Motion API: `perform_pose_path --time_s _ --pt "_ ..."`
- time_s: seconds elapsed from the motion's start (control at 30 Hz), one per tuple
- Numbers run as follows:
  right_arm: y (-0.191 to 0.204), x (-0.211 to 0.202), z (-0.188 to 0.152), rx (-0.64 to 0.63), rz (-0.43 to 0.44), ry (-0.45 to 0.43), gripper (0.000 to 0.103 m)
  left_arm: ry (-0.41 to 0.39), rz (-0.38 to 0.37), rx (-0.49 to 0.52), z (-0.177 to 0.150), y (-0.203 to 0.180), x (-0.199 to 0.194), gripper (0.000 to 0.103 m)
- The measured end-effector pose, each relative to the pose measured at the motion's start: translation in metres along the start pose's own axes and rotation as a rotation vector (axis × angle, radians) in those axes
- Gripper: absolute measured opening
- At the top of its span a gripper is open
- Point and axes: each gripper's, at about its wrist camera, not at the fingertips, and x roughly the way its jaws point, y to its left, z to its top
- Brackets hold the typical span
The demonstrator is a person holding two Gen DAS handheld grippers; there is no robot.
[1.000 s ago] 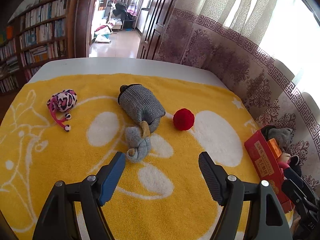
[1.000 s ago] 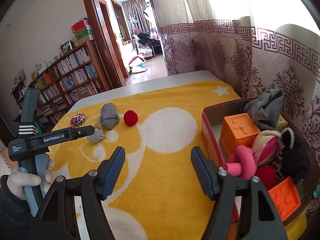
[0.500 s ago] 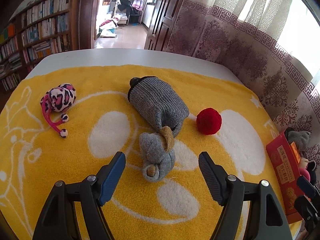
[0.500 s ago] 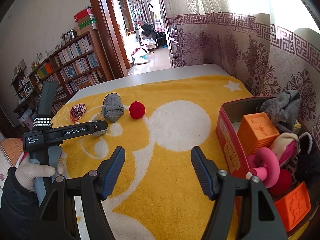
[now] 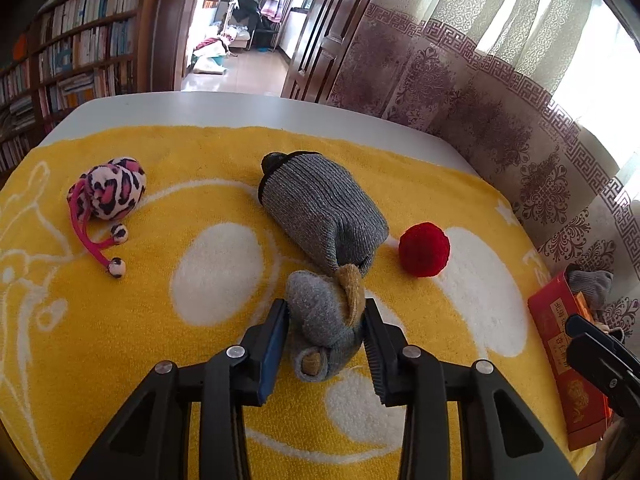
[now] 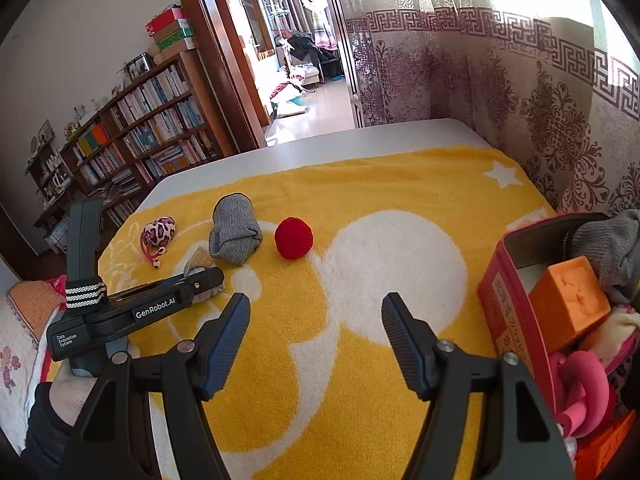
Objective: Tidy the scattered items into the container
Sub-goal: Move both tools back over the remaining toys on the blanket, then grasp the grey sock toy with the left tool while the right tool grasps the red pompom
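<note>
Your left gripper [image 5: 325, 334] is pinching a small grey sock bundle [image 5: 326, 330] with a tan toe, its jaws having just been closing and both pads now pressing on the bundle's sides. The bundle is lying on the yellow towel [image 5: 168, 340], touching the near end of a larger grey knitted sock roll [image 5: 320, 212]. A red yarn ball [image 5: 425, 249] is sitting just beside that roll, to its right. A pink leopard-print pouch [image 5: 110, 192] with a pink cord is resting well apart on the left. The red box [image 5: 560, 344] is showing at the right edge, with a grey cloth [image 5: 592, 284] poking out of it.
</note>
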Motion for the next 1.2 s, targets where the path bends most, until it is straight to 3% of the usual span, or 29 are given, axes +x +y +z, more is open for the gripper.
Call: perform_pose_path --time_s 0.47,0.87,1.0,1.07,1.2 --pt "0.005 0.078 0.039 0.025 0.004 0.097 0.072 -0.010 -0.014 -0.027 0.001 0.006 -0.008 0.039" --pt "0.006 0.125 0.040 0.018 0.004 0.158 0.072 0.028 -0.008 0.001 -0.002 -0.003 0.008 0.039" --pt "0.007 0.127 0.040 0.001 -0.016 0.153 0.057 0.020 -0.019 -0.004 -0.002 -0.001 0.006 0.038" --pt "0.008 0.122 0.039 0.001 0.005 0.156 0.043 0.016 -0.025 0.000 -0.002 -0.002 0.004 0.038" --pt "0.011 0.103 0.038 -0.017 -0.006 0.118 0.040 0.000 -0.036 0.013 0.000 -0.008 -0.002 0.036"
